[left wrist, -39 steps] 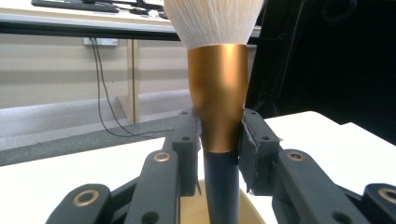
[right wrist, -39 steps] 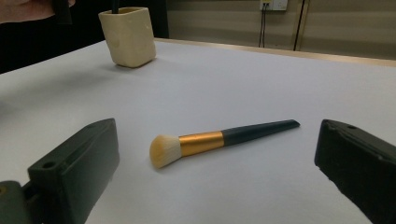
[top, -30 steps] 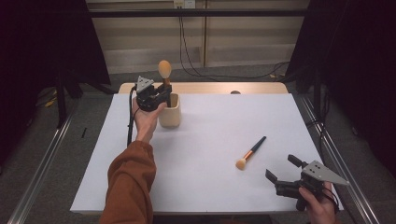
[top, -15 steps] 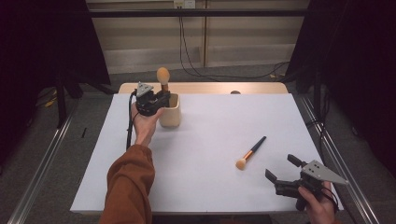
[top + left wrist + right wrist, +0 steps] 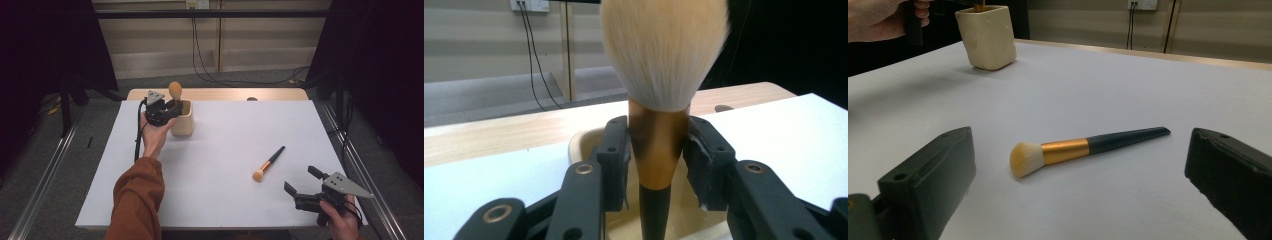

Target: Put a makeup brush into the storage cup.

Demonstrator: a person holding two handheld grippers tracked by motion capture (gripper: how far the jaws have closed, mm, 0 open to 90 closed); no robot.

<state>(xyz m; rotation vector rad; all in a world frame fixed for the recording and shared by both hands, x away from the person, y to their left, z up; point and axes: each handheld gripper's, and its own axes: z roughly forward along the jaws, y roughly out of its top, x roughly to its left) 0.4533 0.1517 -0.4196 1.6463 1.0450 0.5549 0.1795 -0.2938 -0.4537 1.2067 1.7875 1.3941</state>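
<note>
A large powder brush [image 5: 659,145] with a pale head [image 5: 175,90] stands upright, handle down, in the cream cup [image 5: 182,122] at the table's back left. My left gripper [image 5: 172,106] straddles its gold ferrule. Its jaws have just been opening; the pads [image 5: 616,150] sit beside the ferrule, and the grip looks loosened. A smaller brush [image 5: 268,163] with a dark handle and gold ferrule lies flat on the white table. My right gripper [image 5: 300,178] rests open near the front right, with that brush [image 5: 1083,147] lying ahead of its jaws.
The white tabletop [image 5: 225,125] ends at a wooden strip [image 5: 225,94] along the back edge. Metal rails [image 5: 360,165] run down both sides. The cup [image 5: 988,37] stands far across from my right gripper, with bare table between them.
My left gripper has come down with the large brush, sinking its handle into the cup. The right gripper and the small brush have not moved.
</note>
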